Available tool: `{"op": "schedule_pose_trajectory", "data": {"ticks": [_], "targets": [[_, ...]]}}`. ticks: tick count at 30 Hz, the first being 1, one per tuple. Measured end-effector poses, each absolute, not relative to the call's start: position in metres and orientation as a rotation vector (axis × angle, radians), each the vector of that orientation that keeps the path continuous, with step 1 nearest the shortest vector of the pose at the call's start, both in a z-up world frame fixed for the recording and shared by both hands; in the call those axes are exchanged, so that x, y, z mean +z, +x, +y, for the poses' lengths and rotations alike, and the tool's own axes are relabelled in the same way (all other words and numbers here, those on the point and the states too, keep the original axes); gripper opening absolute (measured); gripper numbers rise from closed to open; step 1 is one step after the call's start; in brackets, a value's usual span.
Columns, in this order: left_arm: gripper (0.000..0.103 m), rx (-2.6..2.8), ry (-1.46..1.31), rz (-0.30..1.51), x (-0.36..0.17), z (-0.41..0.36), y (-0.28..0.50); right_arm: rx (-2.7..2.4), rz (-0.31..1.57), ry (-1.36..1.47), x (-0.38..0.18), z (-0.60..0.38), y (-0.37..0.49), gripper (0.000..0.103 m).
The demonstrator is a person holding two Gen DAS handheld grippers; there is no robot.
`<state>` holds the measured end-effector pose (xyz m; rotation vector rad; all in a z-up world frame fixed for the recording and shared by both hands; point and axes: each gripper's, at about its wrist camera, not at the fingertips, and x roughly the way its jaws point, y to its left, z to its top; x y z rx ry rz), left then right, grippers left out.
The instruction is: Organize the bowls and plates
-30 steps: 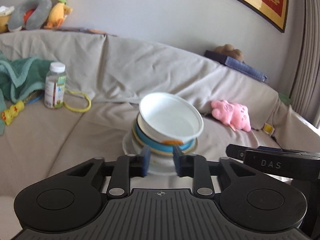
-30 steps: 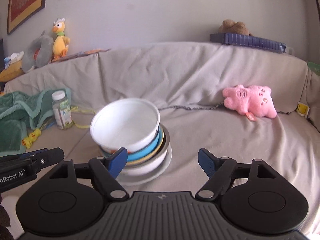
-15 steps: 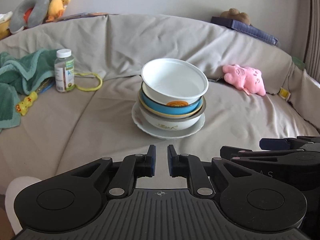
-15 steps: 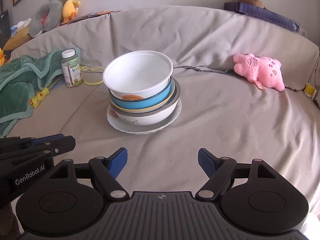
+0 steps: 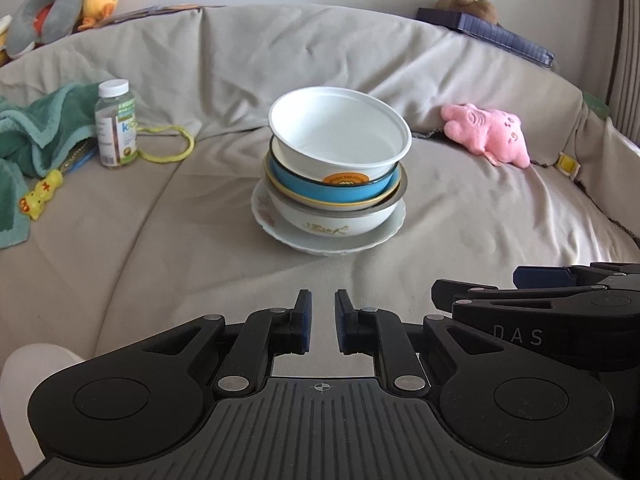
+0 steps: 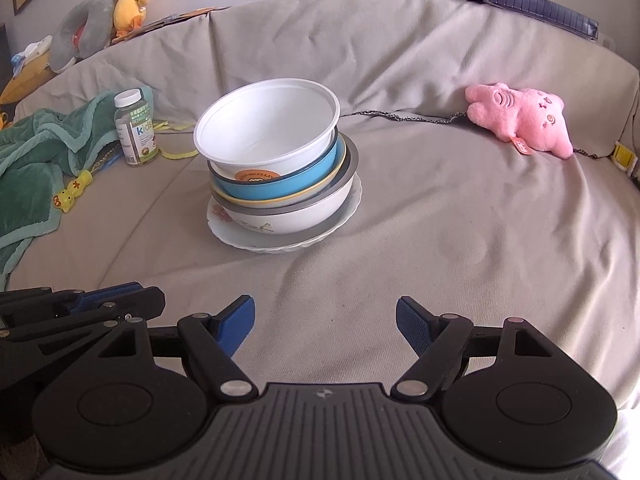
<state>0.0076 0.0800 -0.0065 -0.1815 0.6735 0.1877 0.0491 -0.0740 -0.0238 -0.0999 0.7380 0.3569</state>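
Note:
A stack stands in the middle of the couch seat: a white plastic bowl [image 5: 340, 130] on top, a blue bowl [image 5: 340, 190] under it, a white ceramic bowl [image 5: 324, 222] below, and a white plate [image 5: 384, 238] at the bottom. The stack also shows in the right wrist view [image 6: 276, 160]. My left gripper [image 5: 322, 312] is nearly shut and empty, well in front of the stack. My right gripper [image 6: 325, 312] is open and empty, also in front of the stack. The two grippers sit side by side.
A vitamin bottle [image 5: 116, 124], a green towel [image 5: 36, 128], a yellow cord [image 5: 172, 146] and a small yellow toy [image 5: 40, 196] lie left. A pink plush [image 5: 486, 134] lies right. Stuffed toys [image 6: 104, 16] and a blue book [image 6: 520, 0] rest on the backrest.
Both grippers have pulled back and up from the stack, which now sits farther off. The left gripper's jaws have narrowed. The stack has not moved.

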Motion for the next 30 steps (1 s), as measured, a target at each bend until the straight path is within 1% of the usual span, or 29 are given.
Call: {"op": "schedule_pose_trajectory", "data": {"ticks": [30], "targets": [[0.015, 0.198, -0.188, 0.675, -0.0069, 0.0820, 0.0076, 0.357, 0.746, -0.100, -0.0252, -0.0738, 0.0496, 0.079]]}}
